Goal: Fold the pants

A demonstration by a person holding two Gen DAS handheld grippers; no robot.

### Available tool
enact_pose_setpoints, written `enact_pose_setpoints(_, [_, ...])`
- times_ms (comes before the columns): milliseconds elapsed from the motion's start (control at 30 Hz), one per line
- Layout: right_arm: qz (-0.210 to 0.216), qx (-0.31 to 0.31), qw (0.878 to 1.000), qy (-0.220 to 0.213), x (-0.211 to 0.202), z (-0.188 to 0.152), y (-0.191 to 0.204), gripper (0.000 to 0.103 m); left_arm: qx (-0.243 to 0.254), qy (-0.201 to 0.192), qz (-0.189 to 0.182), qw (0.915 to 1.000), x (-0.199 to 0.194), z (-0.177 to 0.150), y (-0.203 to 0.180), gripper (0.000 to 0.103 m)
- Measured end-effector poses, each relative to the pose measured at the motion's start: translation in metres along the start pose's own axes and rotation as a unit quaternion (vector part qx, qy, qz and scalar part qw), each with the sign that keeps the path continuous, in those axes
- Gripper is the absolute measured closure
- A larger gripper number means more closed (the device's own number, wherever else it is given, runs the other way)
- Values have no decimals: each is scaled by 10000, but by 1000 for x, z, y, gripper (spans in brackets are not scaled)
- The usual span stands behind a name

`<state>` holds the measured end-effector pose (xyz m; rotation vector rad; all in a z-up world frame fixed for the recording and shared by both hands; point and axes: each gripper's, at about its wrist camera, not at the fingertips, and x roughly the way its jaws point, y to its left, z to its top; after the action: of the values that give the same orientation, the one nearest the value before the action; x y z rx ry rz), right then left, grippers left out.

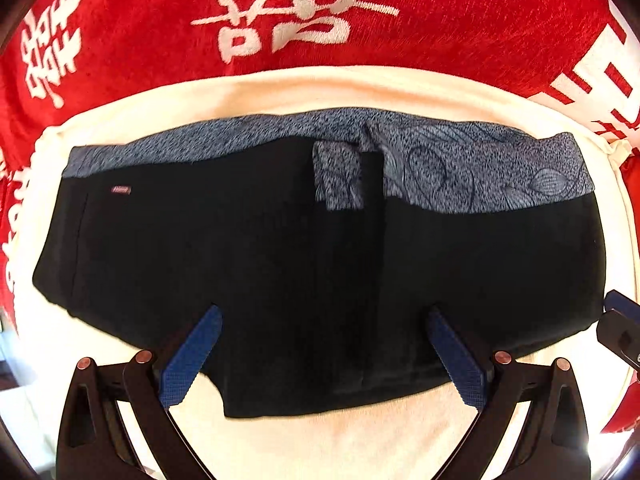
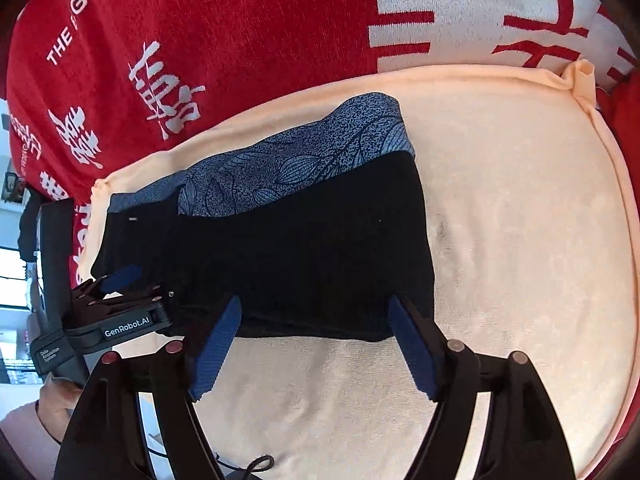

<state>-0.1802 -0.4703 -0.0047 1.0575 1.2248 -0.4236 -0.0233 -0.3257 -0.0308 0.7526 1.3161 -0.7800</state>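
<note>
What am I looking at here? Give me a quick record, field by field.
garment: black pants, folded into a compact block
waistband: blue leaf-print band along the far edge
surface: cream towel over a red blanket with white characters
left gripper: open, over the near edge of the pants
right gripper: open, at the pants' near edge

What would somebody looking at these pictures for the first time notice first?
Probably the black pants, folded into a compact block in the middle of a cream towel, with a blue leaf-patterned waistband along the far edge. Behind them spreads a bright red blanket with large white characters. Both the left claw and the right claw are open above the near edge of the pants.
</note>
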Motion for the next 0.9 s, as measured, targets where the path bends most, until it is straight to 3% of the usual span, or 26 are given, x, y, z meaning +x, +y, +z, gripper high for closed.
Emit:
enact_pose_setpoints(300, [-105,-199,9994,266,-13,-19,-14,23,-401,123,163,9990,-26,-48,-6,0])
enact_pose_setpoints(533, [-175,-270,9988,360,-13,-29,-7,23,-485,138,-50,9987,-38,-85,-2,0])
enact_pose_setpoints(733, [-201,-310,9990,264,6,-27,32,23,-475,98,-275,9984,-37,-104,26,0])
enact_pose_setpoints(900, [-215,-555,9982,-91,31,5,93,23,-436,10,-342,9985,-39,-109,58,0])
